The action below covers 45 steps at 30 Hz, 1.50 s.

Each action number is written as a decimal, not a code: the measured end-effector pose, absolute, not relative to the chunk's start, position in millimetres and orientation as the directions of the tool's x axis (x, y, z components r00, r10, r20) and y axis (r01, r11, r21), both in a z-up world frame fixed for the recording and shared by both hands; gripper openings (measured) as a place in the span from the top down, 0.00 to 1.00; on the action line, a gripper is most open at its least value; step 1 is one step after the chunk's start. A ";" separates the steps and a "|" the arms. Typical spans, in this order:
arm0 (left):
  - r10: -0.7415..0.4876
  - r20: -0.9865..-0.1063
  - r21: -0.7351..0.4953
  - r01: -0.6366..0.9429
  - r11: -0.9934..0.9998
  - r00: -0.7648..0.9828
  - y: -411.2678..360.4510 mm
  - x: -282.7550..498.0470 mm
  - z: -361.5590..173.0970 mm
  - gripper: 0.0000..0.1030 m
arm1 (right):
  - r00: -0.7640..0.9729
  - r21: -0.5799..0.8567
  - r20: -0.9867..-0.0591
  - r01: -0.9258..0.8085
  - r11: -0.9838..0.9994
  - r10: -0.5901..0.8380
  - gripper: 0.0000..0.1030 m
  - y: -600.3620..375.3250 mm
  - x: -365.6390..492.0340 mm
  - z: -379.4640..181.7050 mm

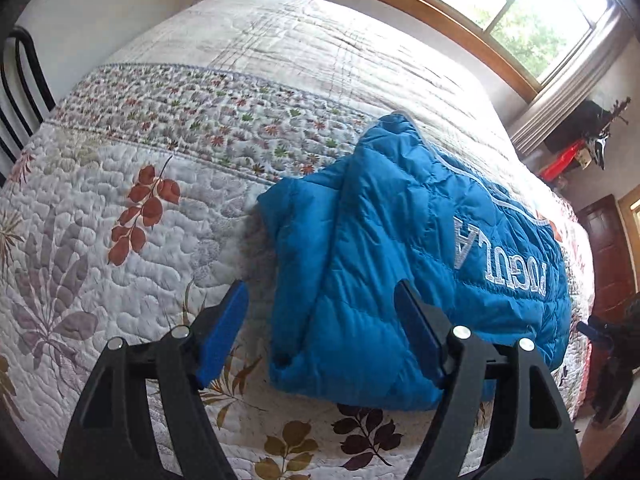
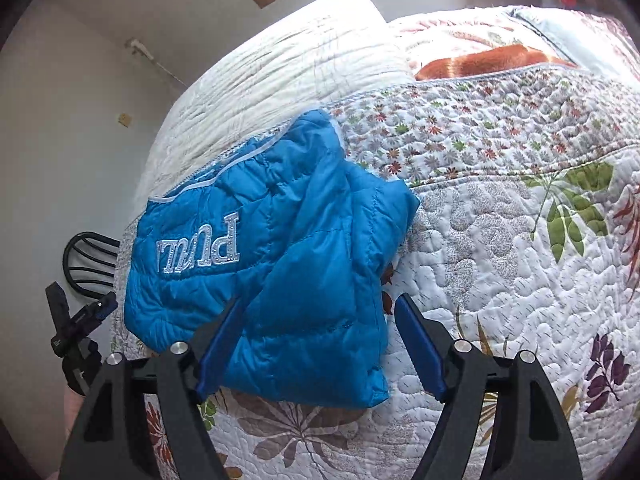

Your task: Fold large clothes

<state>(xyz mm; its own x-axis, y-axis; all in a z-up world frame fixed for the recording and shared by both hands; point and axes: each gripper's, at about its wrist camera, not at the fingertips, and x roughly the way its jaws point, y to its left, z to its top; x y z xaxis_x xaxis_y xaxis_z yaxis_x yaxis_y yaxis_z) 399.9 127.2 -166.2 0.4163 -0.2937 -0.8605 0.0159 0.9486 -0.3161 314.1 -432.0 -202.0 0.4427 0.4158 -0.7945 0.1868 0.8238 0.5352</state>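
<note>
A blue quilted puffer jacket with white lettering lies folded into a compact bundle on the bed; it also shows in the right wrist view. My left gripper is open and empty, hovering above the jacket's left edge. My right gripper is open and empty, hovering above the jacket's right edge. The left gripper also appears at the left edge of the right wrist view.
The bed is covered by a white floral quilt with a floral band across it. A black chair stands at the bed's far side. A window and a dark door are on the walls.
</note>
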 end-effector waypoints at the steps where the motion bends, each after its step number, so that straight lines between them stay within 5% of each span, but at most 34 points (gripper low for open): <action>1: -0.313 -0.857 -0.338 0.011 0.941 0.409 130.5 404.5 -170.7 0.27 | 0.437 0.552 -0.788 0.194 0.811 0.432 0.24 -435.0 314.2 -208.7; 9: -0.457 -0.807 -0.499 -0.020 0.866 0.373 139.9 425.0 -198.9 0.26 | 0.427 0.676 -0.715 0.220 0.704 0.553 0.23 -443.0 329.4 -244.3; 27: -0.449 -0.844 -0.462 0.029 0.886 0.293 87.2 469.1 -233.2 0.15 | 0.387 0.709 -0.697 0.241 0.663 0.604 0.21 -419.7 380.8 -280.1; 28: -0.446 -0.845 -0.459 0.026 0.888 0.294 84.6 469.3 -232.5 0.23 | 0.385 0.699 -0.706 0.241 0.674 0.594 0.25 -416.7 383.6 -278.9; 32: -0.434 -0.838 -0.439 0.063 0.896 0.330 71.3 462.1 -217.6 0.68 | 0.388 0.708 -0.694 0.214 0.673 0.606 0.66 -406.9 385.7 -266.1; 34: -0.434 -0.830 -0.438 0.072 0.896 0.352 67.2 455.8 -207.0 0.79 | 0.399 0.700 -0.696 0.190 0.689 0.597 0.74 -402.7 382.6 -254.4; 45: -0.469 -0.723 -0.450 0.169 0.877 0.507 63.9 393.3 -114.6 0.89 | 0.493 0.653 -0.658 -0.001 0.757 0.569 0.82 -366.9 327.4 -130.4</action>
<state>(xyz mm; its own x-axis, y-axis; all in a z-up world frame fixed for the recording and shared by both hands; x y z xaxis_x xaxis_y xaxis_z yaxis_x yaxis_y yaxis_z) 393.3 63.9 -114.6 0.5075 -0.4686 -0.7231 0.1692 0.8770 -0.4496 327.4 -366.9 -130.4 0.4929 0.5688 -0.6584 -0.0012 0.7572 0.6532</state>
